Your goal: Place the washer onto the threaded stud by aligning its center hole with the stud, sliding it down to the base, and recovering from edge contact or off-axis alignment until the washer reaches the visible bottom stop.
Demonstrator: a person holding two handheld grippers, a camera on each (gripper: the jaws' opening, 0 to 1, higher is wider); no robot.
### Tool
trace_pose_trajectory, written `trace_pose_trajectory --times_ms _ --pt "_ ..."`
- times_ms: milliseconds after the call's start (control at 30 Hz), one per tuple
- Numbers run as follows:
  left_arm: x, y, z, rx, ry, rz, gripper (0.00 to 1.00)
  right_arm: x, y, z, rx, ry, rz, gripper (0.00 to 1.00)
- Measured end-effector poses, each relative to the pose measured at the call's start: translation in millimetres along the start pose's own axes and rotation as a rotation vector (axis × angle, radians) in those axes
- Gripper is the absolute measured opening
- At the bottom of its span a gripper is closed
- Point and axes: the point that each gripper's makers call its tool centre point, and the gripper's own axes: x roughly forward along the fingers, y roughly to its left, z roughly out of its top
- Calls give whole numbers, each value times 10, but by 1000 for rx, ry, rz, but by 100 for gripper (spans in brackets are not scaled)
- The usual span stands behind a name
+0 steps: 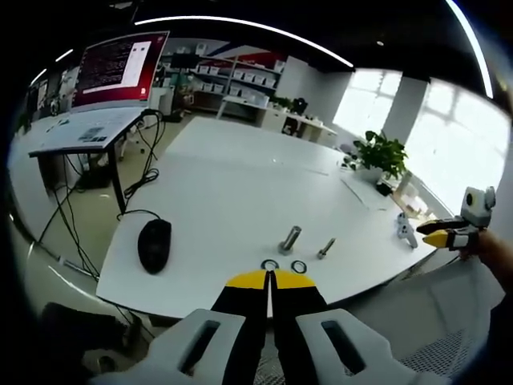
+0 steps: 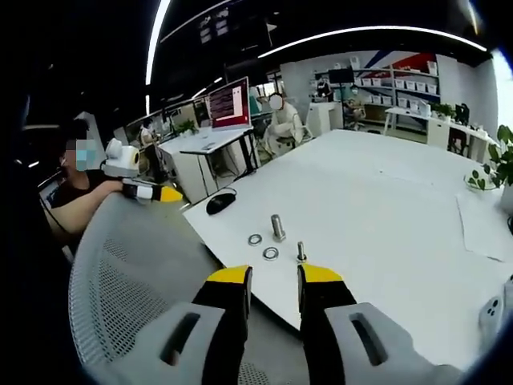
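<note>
Right gripper (image 2: 275,277) gapes; washers' (image 2: 271,253) holes seem blurred.

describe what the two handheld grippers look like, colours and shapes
The left gripper has two black jaws with yellow tips, rising from pale grey slotted mounts. The right gripper is built the same: black jaws, yellow tips, pale grey slotted mounts. Seen from the side across the table, each shows a pale grey body behind its yellow tips.

Bright, even illumination. Ceiling light strips (image 1: 240,26) arc at 12 o'clock; windows (image 1: 449,136) overexpose at 3 o'clock. Fisheye curvature increases toward edges; focus is soft.
</note>
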Motion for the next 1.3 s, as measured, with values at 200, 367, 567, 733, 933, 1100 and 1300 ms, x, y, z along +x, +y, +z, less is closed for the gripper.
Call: trace_pose_trajectory --times_ms 200,367,567,733,933,1100,1300 --pt "4 6 -5 1 7 2 0 64 38 17 -38 35 73 25" --pt "13 11 -12 2 13 4 1 181 89 80 -121 81 144 25" --pt "24 9 -33 13 27 -1 3 435 170 165 -288 177 226 26" --pt "34 0 -59 43 42 -7 3 704 295 95 -435 292 291 28" --pt "51 18 -100 58 63 -9 9 1017 399 -16 -569 401 352 28" --pt "61 28 -151 84 94 -12 10 1329 377 -94 -627 481 373 28" --pt "59 25 -188 101 117 -7 11 1673 205 -311 -695 605 372 28"
